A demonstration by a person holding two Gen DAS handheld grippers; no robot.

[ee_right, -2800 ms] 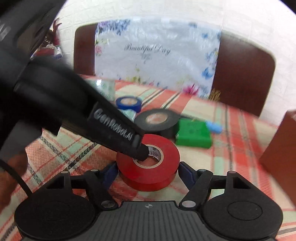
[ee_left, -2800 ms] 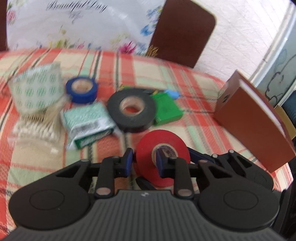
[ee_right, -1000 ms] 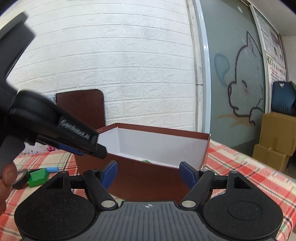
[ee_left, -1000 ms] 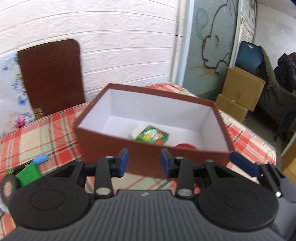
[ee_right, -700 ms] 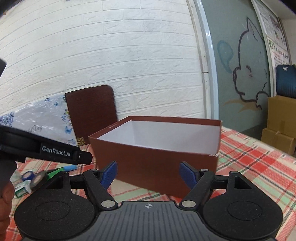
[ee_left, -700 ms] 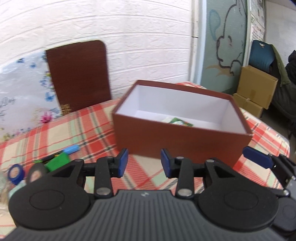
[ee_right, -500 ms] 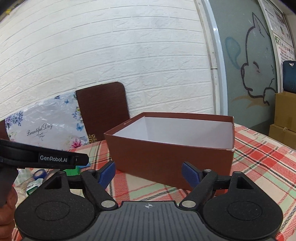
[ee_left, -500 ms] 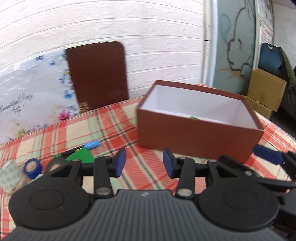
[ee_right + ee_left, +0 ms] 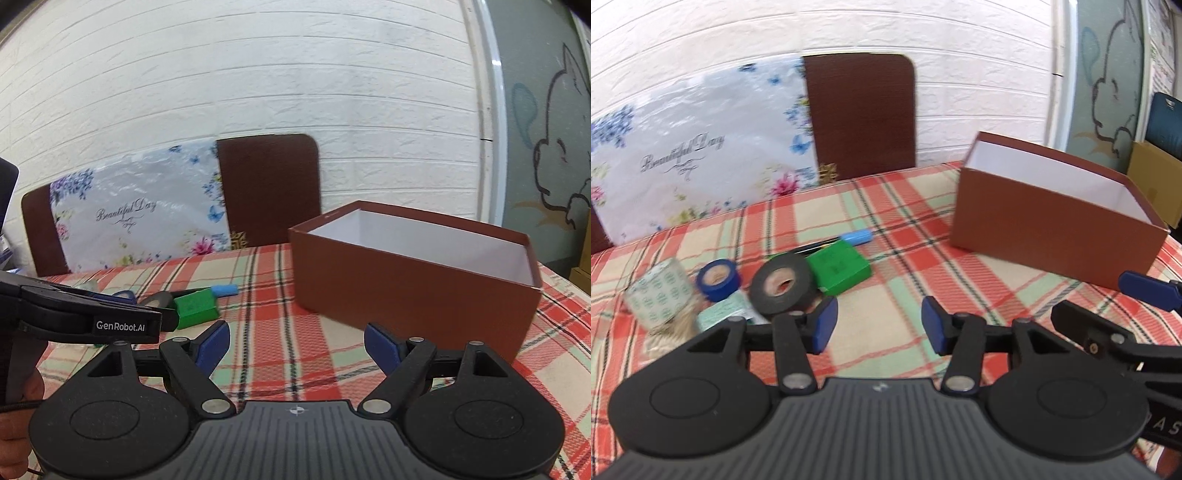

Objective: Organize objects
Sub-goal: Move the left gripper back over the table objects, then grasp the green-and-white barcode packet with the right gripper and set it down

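Note:
My left gripper (image 9: 879, 325) is open and empty above the checked tablecloth. Just ahead to its left lie a black tape roll (image 9: 783, 288), a green block (image 9: 842, 267), a blue tape roll (image 9: 718, 278), a patterned tape roll (image 9: 659, 293), a small green-white packet (image 9: 726, 312) and a blue-capped pen (image 9: 846, 238). The brown box (image 9: 1052, 229) with a white inside stands at the right. My right gripper (image 9: 297, 341) is open and empty, in front of the box (image 9: 413, 291). The box's contents are hidden from both views.
A brown chair back (image 9: 860, 114) and a flowered plastic bag (image 9: 698, 155) stand behind the table by a white brick wall. Cardboard boxes (image 9: 1156, 181) sit on the floor at the far right. The left gripper's body (image 9: 88, 319) crosses the right wrist view at left.
The left gripper, shut on the red tape earlier, let it go in the box and is open. Both grippers have pulled back and turned left toward the objects on the cloth.

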